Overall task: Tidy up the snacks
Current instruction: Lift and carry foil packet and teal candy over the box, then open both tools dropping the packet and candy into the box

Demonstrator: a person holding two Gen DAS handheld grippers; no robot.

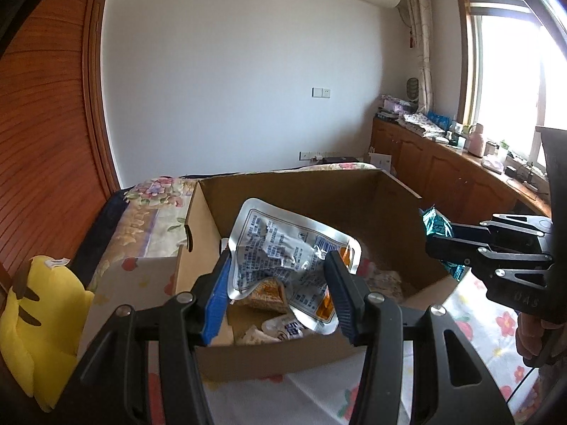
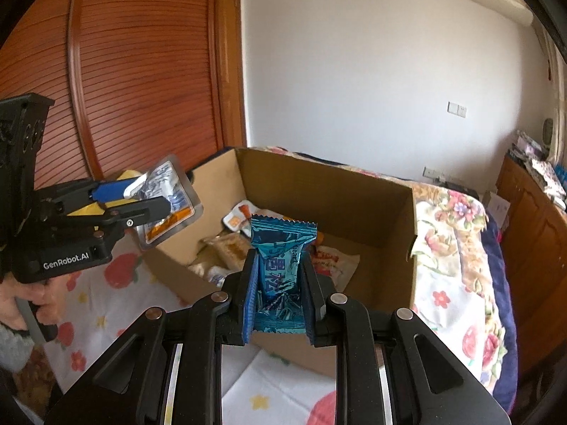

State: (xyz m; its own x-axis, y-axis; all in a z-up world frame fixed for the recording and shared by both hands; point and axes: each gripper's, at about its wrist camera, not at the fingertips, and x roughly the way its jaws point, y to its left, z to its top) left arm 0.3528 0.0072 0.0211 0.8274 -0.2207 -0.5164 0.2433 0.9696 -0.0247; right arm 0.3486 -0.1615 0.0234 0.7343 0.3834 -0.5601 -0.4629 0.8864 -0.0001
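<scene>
Over the near edge of the cardboard box (image 1: 354, 191), which sits on a flowered bed (image 2: 457, 248), both pairs of tongs hold snacks. The left tongs (image 1: 280, 294) are clamped on a crumpled silver pouch (image 1: 283, 251), held above the box's near left corner. The right tongs (image 2: 278, 301) are pressed together on a small blue wrapped snack (image 2: 280, 262), standing upright above the near right edge. More packets (image 2: 226, 248) already lie on the box floor. The step in hand looks like dropping these two in; to do it well, each should be carried further past the wall, lowered toward a bare patch of the floor, and released one at a time, so the light pouch does not slide back out over the edge.
</scene>
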